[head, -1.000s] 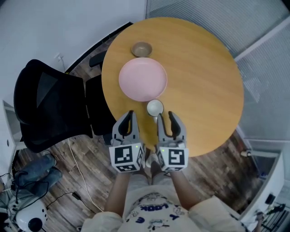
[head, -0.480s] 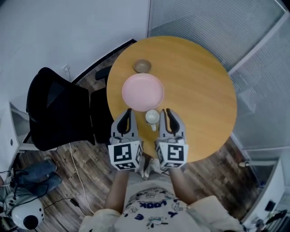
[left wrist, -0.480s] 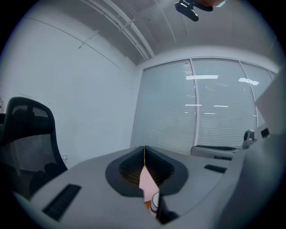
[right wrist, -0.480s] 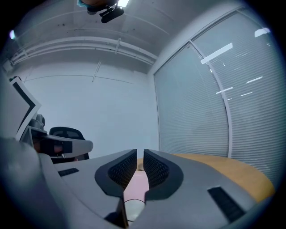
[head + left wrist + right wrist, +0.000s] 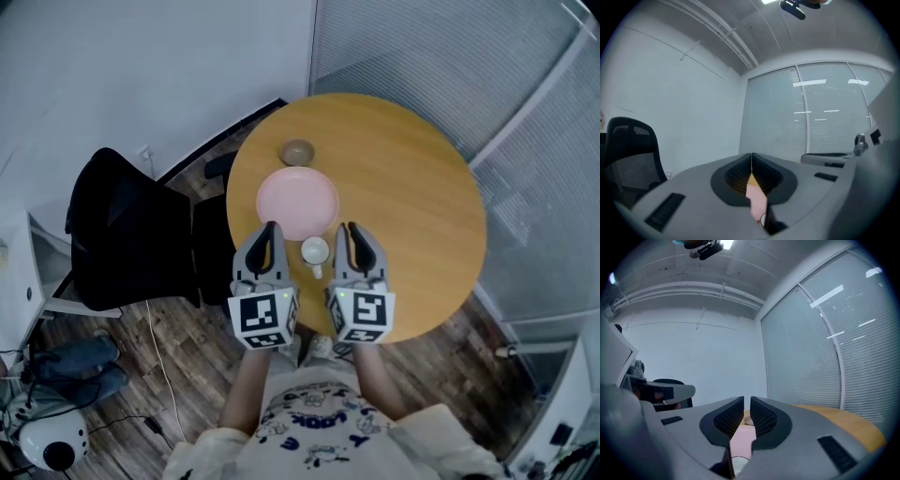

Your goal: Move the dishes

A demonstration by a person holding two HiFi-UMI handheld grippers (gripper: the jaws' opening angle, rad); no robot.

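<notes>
Hovering above the table's (image 5: 422,187) near edge; clamped shut and empty on the left gripper (image 5: 270,231); just closing to a slit on the right gripper (image 5: 351,231), nothing between; flanking the white cup (image 5: 315,250), pink plate (image 5: 297,199) just beyond, brown bowl (image 5: 297,152) behind; best to reopen wide, sink low, take one rim squarely.

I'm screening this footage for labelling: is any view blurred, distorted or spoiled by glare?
Head view: sharp, evenly lit, though fisheye bends the room's straight lines around the table. Left gripper view: dark vignetted corners; lamp reflections streak the blinds. Right gripper view: same vignette and streaks, nothing washed out.
</notes>
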